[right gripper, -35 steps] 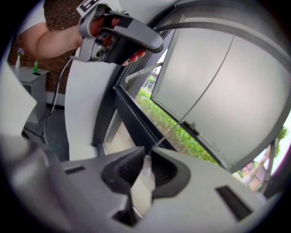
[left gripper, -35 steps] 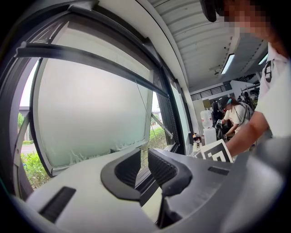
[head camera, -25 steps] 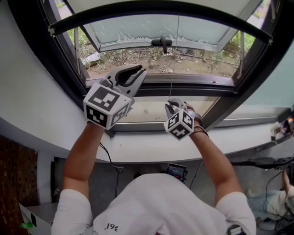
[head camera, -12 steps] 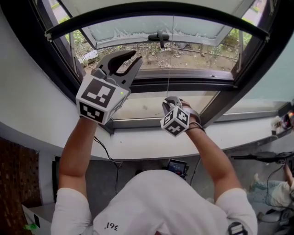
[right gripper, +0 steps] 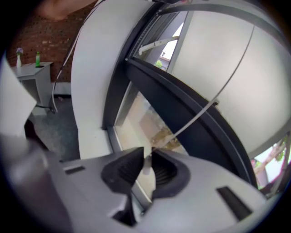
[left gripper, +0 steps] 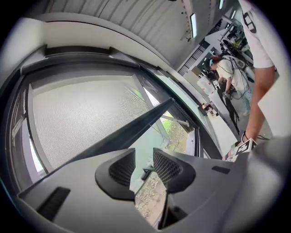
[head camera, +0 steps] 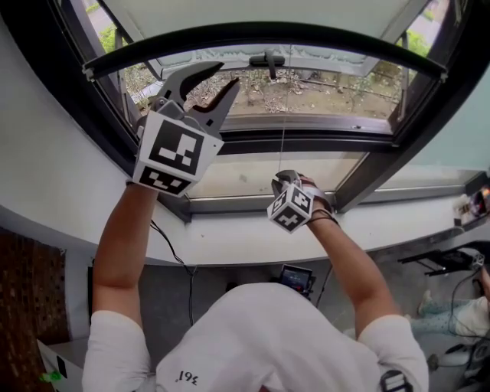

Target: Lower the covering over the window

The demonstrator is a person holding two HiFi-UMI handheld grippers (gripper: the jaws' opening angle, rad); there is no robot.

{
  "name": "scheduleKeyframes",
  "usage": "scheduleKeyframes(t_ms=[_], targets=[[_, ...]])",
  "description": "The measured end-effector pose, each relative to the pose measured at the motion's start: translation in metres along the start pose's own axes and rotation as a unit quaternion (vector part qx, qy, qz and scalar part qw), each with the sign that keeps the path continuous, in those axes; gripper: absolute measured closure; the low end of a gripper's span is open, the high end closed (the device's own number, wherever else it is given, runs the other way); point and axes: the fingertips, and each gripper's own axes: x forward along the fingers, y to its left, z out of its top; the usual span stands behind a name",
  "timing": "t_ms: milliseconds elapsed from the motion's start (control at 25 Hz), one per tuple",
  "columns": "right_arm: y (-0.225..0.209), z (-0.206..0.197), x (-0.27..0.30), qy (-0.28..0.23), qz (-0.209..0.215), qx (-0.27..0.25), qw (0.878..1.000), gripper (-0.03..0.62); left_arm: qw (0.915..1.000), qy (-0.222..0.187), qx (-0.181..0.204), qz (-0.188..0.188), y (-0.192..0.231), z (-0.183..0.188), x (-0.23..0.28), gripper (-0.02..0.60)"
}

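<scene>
The pale roller blind [head camera: 253,9] hangs over the upper window, ending in a dark bottom bar [head camera: 268,32]. From that bar a thin pull cord [head camera: 284,115] drops to my right gripper [head camera: 285,180], which is shut on it just above the sill. In the right gripper view the cord [right gripper: 200,113] runs taut into the right gripper [right gripper: 146,166]. Raised at the left, just under the bar, my left gripper [head camera: 226,74] is open. Its jaws have just been opening and nothing is between them. In the left gripper view the left gripper [left gripper: 143,159] faces the blind [left gripper: 82,118] and bar [left gripper: 132,132].
The lower sash is tilted open, its black handle [head camera: 268,58] in the middle. A white sill [head camera: 230,237] runs below the dark frame [head camera: 360,180]. A cable [head camera: 180,264] hangs under the sill. Other people [left gripper: 229,75] stand far off in the room.
The left gripper has risen, rolled and opened its jaws. The right gripper has sunk with the cord, and the blind's bar has come down nearer the window handle.
</scene>
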Motion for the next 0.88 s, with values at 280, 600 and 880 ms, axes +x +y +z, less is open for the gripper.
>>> scheduleKeyframes(t_ms=[280,600,880], targets=[[0.003,-0.005,0.007,0.004,0.005,0.003,1.0,0.533,0.9959,0.024,0.084,0.023,0.011,-0.004,0.019,0.427],[0.008,-0.003,0.006,0.001,0.009,0.008,1.0,0.533,0.9885,0.051,0.141,0.02,0.022,-0.003,0.037,0.396],[0.011,-0.006,0.009,0.007,0.016,0.005,1.0,0.533,0.9826,0.078,0.168,0.008,0.017,-0.01,0.041,0.394]])
